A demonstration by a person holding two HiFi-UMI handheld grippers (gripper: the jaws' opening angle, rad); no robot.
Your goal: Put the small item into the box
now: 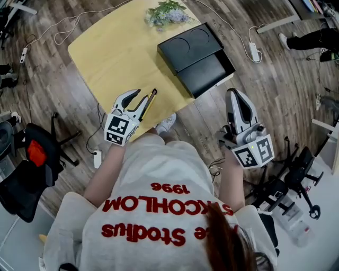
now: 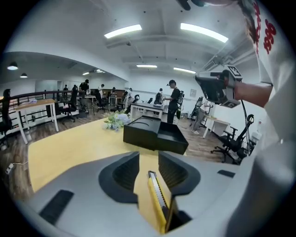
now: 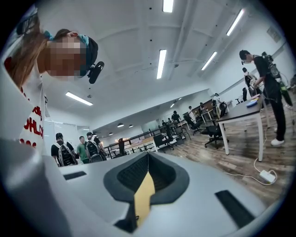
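Left gripper view, left claw (image 2: 148, 159) spread, slim yellow utility knife (image 2: 156, 196) between its jaws, unpinched, pale yellow counter (image 2: 69, 148), open black box (image 2: 155, 135) beyond, right claw (image 3: 148, 159) pressed together, empty.

Pale yellow table (image 1: 106, 47), brown plank floor (image 1: 275, 79) striped all round it. The box (image 1: 196, 55) is matt black through and through. The small item, a knife (image 1: 149, 103), is bright yellow with a dark edge and a silver blade strip. Left gripper (image 1: 144, 94) and right gripper (image 1: 235, 98) are light grey shells with black ribbed pads. Their marker cubes (image 1: 117, 129) carry black-and-white squares. The flowers (image 1: 167, 13) are soft lilac-blue over green. The person's shirt (image 1: 153, 180) is off-white with red lettering.
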